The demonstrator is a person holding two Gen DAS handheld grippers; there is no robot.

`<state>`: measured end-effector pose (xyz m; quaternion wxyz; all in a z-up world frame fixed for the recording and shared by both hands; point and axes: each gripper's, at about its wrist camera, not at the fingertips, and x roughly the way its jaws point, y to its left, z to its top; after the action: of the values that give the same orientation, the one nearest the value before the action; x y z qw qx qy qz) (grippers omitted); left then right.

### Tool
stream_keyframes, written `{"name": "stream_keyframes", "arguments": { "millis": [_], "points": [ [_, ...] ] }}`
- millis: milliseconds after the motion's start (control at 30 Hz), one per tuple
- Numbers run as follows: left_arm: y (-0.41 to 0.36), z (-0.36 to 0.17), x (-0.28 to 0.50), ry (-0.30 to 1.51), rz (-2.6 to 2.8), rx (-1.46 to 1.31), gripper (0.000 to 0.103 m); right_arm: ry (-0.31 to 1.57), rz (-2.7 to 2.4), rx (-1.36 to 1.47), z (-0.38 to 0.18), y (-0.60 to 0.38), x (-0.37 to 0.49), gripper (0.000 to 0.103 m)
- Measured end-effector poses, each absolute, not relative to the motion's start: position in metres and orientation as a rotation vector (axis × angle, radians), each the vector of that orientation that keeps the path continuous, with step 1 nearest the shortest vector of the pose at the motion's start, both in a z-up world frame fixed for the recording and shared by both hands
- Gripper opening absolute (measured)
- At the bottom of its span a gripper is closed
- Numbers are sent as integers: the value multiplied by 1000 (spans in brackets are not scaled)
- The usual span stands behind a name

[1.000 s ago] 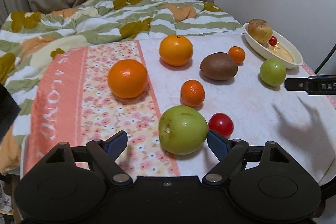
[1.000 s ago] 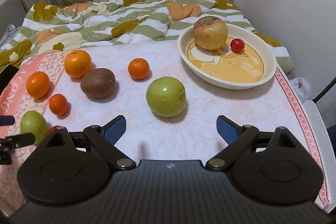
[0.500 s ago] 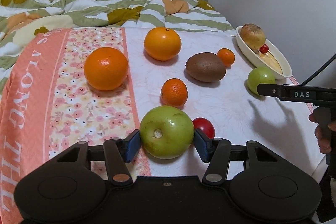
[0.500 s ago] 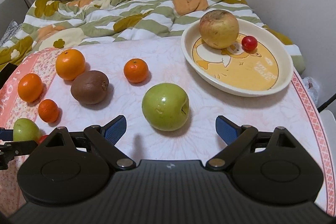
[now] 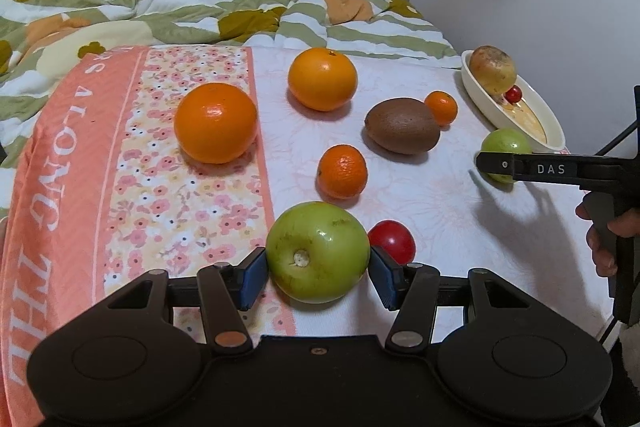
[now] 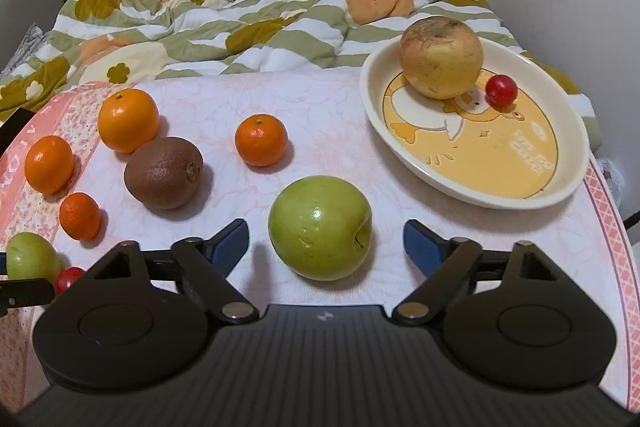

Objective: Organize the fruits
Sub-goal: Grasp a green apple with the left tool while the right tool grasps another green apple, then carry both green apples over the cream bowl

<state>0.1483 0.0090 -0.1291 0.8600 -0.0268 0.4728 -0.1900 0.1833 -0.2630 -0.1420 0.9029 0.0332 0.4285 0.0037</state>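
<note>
My left gripper (image 5: pixel 318 277) is shut on a green apple (image 5: pixel 317 251), its blue pads pressed to both sides, just over the cloth. A small red fruit (image 5: pixel 394 245) lies right beside it. My right gripper (image 6: pixel 326 247) is open, its fingers either side of a second green apple (image 6: pixel 320 227) and apart from it. The cream oval plate (image 6: pixel 520 197) at the right holds a yellow-brown apple (image 6: pixel 440 63) and a small red fruit (image 6: pixel 501 89). Two oranges (image 5: pixel 216 123) (image 5: pixel 322 78), two mandarins (image 5: pixel 342 171) (image 5: pixel 441 107) and a kiwi (image 5: pixel 401 125) lie on the cloth.
The fruit lies on a white and pink floral cloth (image 5: pixel 152 163) over a table. A green striped quilt (image 6: pixel 240 23) lies behind it, with curtains and a white wall beyond. My right gripper's finger (image 5: pixel 536 169) reaches in from the right in the left wrist view.
My left gripper moved forward around the green apple and closed on it. My right gripper moved nearer the second green apple and stays open.
</note>
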Motion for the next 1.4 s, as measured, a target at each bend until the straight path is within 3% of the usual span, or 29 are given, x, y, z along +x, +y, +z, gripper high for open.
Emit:
{"name": "stream_keyframes", "arguments": {
  "millis": [33, 100, 133, 500, 1033, 1400],
  "points": [
    [10, -129, 148, 992, -395, -57, 59, 889, 12, 68, -143, -263, 185, 91],
    [11, -129, 148, 993, -386, -58, 59, 898, 20, 65, -144, -263, 187, 74],
    [12, -128, 147, 994, -381, -59, 59, 906, 32, 67, -145, -263, 188, 71],
    [19, -113, 135, 969, -335, -78, 59, 885, 54, 61, -131, -256, 180, 70],
    [9, -46, 99, 806, -333, -65, 59, 807, 26, 91, -55, -263, 120, 70],
    [-47, -9, 90, 736, -331, -49, 59, 765, 30, 77, -16, -319, 91, 70]
  ]
}}
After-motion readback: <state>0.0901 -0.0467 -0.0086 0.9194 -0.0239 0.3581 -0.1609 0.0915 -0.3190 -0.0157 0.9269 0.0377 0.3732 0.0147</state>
